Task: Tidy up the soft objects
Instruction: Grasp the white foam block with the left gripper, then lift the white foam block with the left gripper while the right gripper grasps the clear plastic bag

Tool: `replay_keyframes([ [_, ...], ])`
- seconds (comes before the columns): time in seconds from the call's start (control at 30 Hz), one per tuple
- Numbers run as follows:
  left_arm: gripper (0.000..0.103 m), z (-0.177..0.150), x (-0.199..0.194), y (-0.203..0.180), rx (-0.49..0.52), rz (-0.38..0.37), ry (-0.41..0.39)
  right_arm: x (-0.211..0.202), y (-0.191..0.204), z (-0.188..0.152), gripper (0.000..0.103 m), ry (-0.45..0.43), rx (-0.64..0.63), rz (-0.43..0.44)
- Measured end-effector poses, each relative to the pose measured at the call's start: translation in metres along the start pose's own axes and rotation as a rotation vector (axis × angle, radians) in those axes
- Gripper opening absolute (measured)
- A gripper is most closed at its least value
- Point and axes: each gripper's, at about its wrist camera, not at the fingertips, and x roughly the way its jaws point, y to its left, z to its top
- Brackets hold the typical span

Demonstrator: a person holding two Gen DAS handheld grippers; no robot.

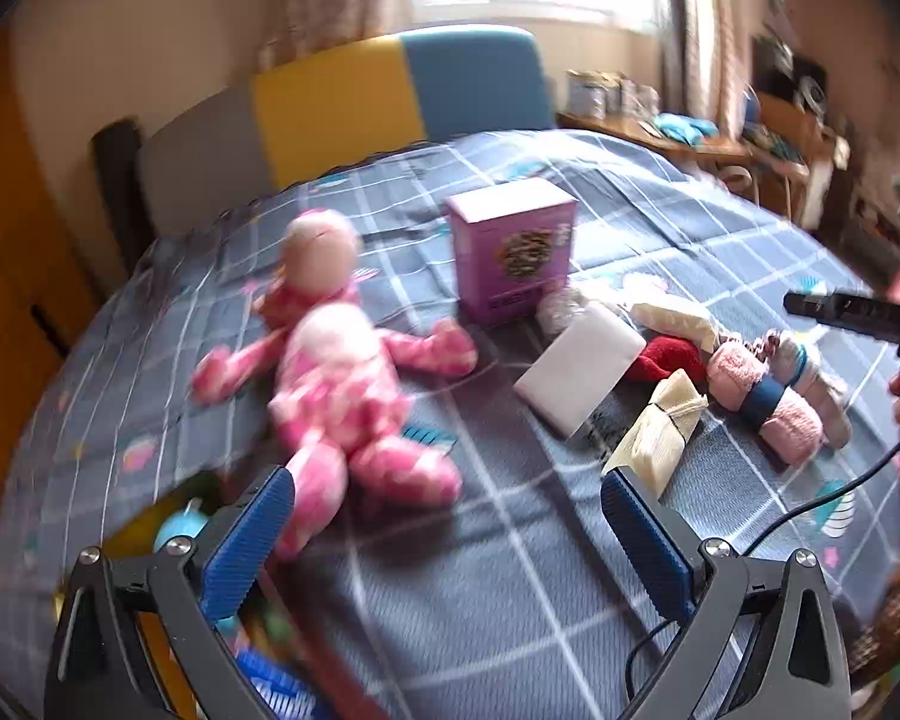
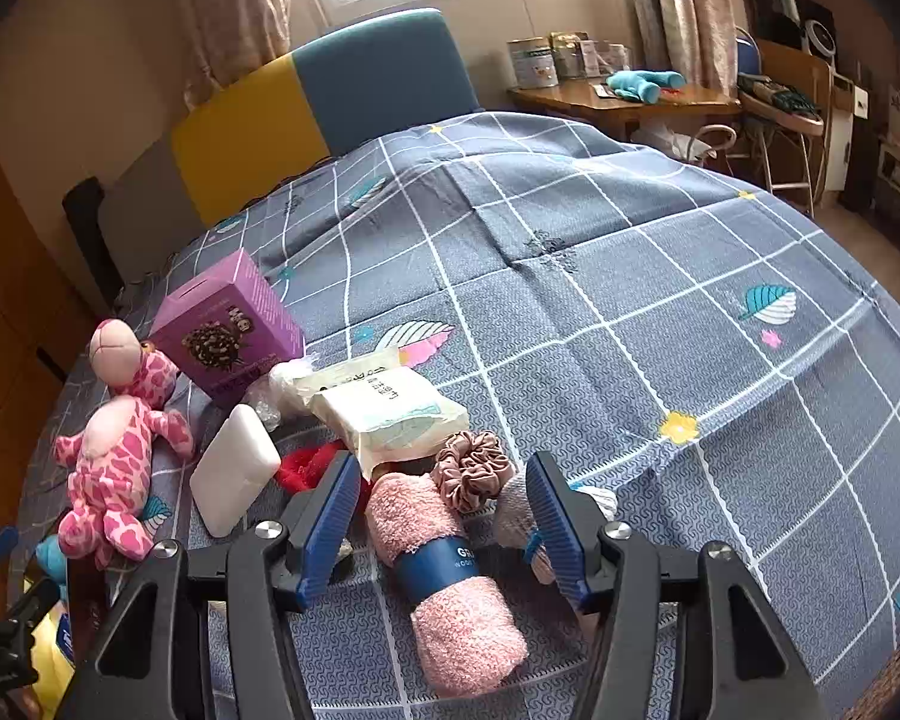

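A pile of soft things lies on the checked bed cover (image 2: 600, 300). A pink rolled towel with a blue band (image 2: 444, 576) lies under my right gripper (image 2: 444, 516), whose jaws stand open and apart from it. Beside the towel are a brown scrunchie (image 2: 471, 471), a grey roll (image 2: 513, 519), a tissue pack (image 2: 390, 414), a white block (image 2: 234, 474) and a red cloth (image 2: 303, 468). The pink spotted plush toy (image 1: 342, 384) lies ahead of my left gripper (image 1: 450, 516), which is open and empty. The towel (image 1: 762, 399) and a cream bundle (image 1: 660, 426) lie right of it.
A purple box (image 2: 228, 330) stands behind the pile. The yellow and blue headboard (image 2: 330, 96) is at the back, and a wooden desk (image 2: 624, 99) with tins at the back right. A woven basket edge (image 1: 894, 618) shows at lower right. Colourful items (image 1: 180, 528) sit beyond the bed's near-left edge.
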Motion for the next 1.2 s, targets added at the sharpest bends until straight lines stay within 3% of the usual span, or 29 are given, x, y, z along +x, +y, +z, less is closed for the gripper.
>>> replay_keyframes([
  [0.13, 0.103, 0.020, 0.031, -0.028, 0.084, -0.036, 0.028, 0.003, -0.007, 0.001, 0.058, 0.038, 0.045, 0.036],
  [0.43, 0.103, 0.048, 0.102, -0.085, 0.300, -0.099, 0.084, 0.011, 0.004, -0.007, 0.058, 0.097, 0.006, 0.075],
  [0.6, 0.103, 0.056, 0.138, -0.099, 0.361, -0.116, 0.120, 0.016, 0.009, -0.010, 0.058, 0.115, -0.048, 0.007],
  [0.83, 0.102, 0.060, 0.168, -0.105, 0.362, -0.158, 0.148, 0.014, 0.028, -0.014, 0.058, 0.075, -0.200, -0.097],
  [0.97, 0.086, 0.055, 0.176, -0.107, 0.363, -0.182, 0.162, 0.015, 0.038, -0.018, 0.058, 0.076, -0.265, -0.110],
  [1.2, 0.068, 0.049, 0.187, -0.111, 0.376, -0.204, 0.186, 0.014, 0.047, -0.022, 0.058, 0.066, -0.316, -0.113],
])
